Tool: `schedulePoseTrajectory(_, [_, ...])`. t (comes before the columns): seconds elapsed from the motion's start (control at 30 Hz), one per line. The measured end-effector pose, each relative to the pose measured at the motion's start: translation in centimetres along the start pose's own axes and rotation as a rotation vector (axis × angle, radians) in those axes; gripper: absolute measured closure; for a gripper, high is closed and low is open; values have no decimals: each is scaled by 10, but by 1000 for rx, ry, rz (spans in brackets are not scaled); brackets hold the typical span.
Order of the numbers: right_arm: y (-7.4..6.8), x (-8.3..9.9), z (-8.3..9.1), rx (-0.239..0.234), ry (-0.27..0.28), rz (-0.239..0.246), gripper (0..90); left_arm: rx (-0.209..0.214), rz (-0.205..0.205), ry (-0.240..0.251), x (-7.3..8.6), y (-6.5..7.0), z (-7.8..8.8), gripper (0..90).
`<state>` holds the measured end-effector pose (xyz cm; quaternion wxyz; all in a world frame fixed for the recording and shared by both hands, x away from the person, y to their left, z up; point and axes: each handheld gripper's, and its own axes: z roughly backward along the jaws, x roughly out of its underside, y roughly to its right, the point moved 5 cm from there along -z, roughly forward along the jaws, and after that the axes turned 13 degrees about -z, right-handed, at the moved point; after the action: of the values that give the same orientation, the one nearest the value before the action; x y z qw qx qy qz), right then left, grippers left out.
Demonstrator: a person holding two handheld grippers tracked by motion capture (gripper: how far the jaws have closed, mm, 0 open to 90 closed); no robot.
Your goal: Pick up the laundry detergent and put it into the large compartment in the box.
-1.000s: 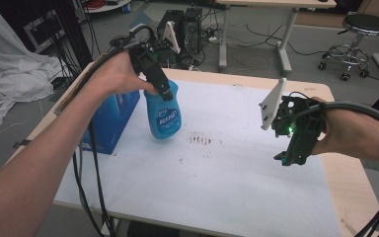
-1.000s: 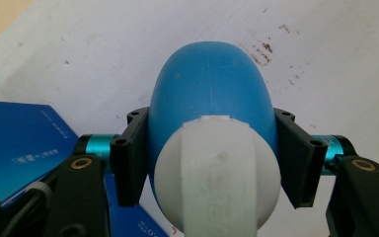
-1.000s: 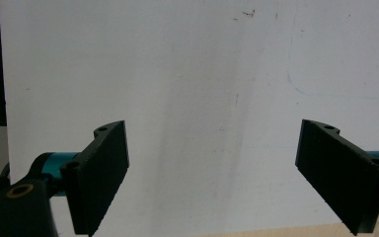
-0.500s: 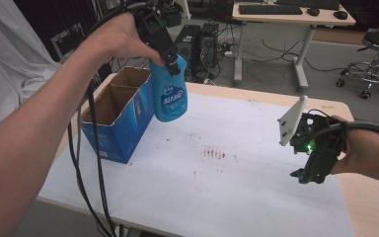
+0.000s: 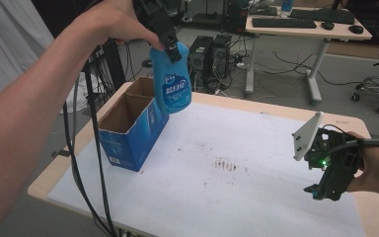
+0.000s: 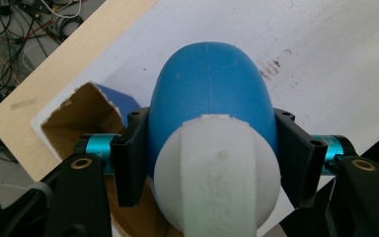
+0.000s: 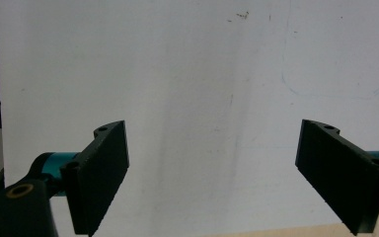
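White paper (image 5: 237,192) covers most of a pale wooden table (image 5: 69,158), and behind the table there are a desk with a keyboard (image 5: 286,22), computer towers (image 5: 209,54) on the floor and many cables.

At the left end of the table stands a blue cardboard box (image 5: 131,136) with its top flaps open. From the high view its inside looks brown and bare as far as one can see, but the bottom is in shadow and the near wall hides part of it, so I cannot tell if something lies there. In the left gripper view one open corner of the box (image 6: 76,123) shows, also dark inside.

Above the box, near its right edge, the left gripper (image 5: 170,42) holds a blue bottle (image 5: 172,81) in the air, clear of the table. Its jaws are clamped on the neck of the bottle, just under the white cap (image 6: 217,173). The cap is close to the camera and hides the lower part of the bottle (image 6: 209,84). The label of the bottle has white letters too small to read. The top of the gripper is cut off by the frame edge.

To the right of the box, on the paper, there is a patch of small dark red stains (image 5: 224,165).

Far to the right of the box, the right gripper (image 5: 325,190) hovers low over the table edge. Its jaws stand wide apart with nothing between them (image 7: 212,173), only white paper below.
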<state>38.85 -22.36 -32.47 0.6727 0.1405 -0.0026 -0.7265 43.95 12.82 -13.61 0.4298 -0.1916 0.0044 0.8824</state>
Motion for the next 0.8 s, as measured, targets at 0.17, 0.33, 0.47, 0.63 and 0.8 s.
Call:
schedulePoseTrajectory(0.17, [0, -1, 0, 1, -1, 10, 122, -18, 32, -17, 20, -15, 5, 383])
schedulePoseTrajectory(0.33, [-1, -3, -2, 0, -5, 12, 122, -44, 51, -31, 36, -26, 10, 383])
schedulePoseTrajectory(0.47, [-2, -4, -3, 3, -11, 18, 122, -59, 99, -32, 58, -40, 15, 383])
schedulePoseTrajectory(0.63, [-2, -4, -3, 6, -11, 17, 122, -69, 118, -39, 76, -47, 15, 383])
schedulePoseTrajectory(0.8, [-2, -4, -4, 5, -12, 19, 122, -67, 125, -50, 89, -52, 11, 383])
